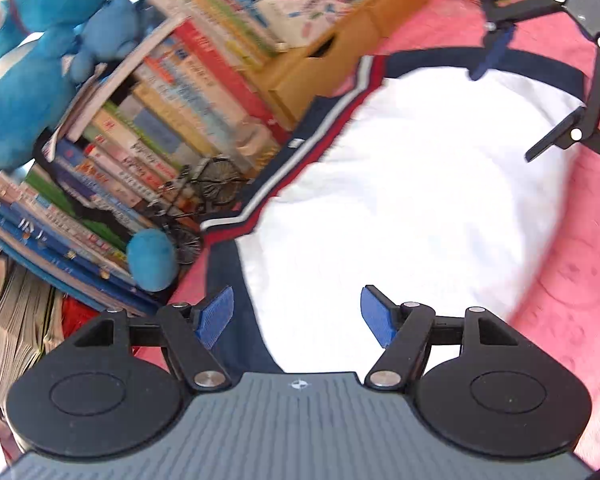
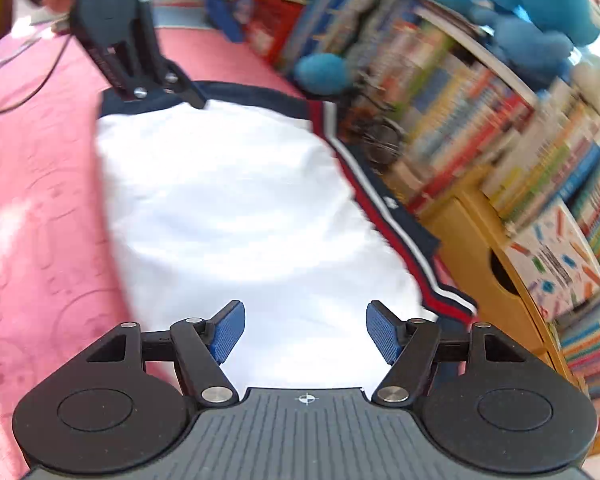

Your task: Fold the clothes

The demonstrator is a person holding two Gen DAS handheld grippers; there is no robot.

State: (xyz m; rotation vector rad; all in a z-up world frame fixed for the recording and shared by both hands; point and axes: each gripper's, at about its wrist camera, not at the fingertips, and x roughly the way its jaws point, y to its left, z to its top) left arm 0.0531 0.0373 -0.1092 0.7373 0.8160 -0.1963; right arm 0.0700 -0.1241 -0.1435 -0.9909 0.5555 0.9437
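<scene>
Left wrist view: left gripper [image 1: 296, 318] had blue pads spread wide, empty, above the white shirt with navy, red-striped trim [image 1: 400, 200] lying flat on the pink embossed cloth [image 1: 572, 280]. Right gripper [image 2: 305, 332] likewise gaped wide, holding nothing, over the same shirt [image 2: 228, 200].

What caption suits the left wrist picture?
Open left gripper above a white navy-trimmed garment on pink cloth, books alongside.

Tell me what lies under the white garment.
The white garment with navy trim lies on a pink patterned cloth, which shows around its edges. Whatever sits beneath the garment's middle is covered and cannot be seen.
</scene>
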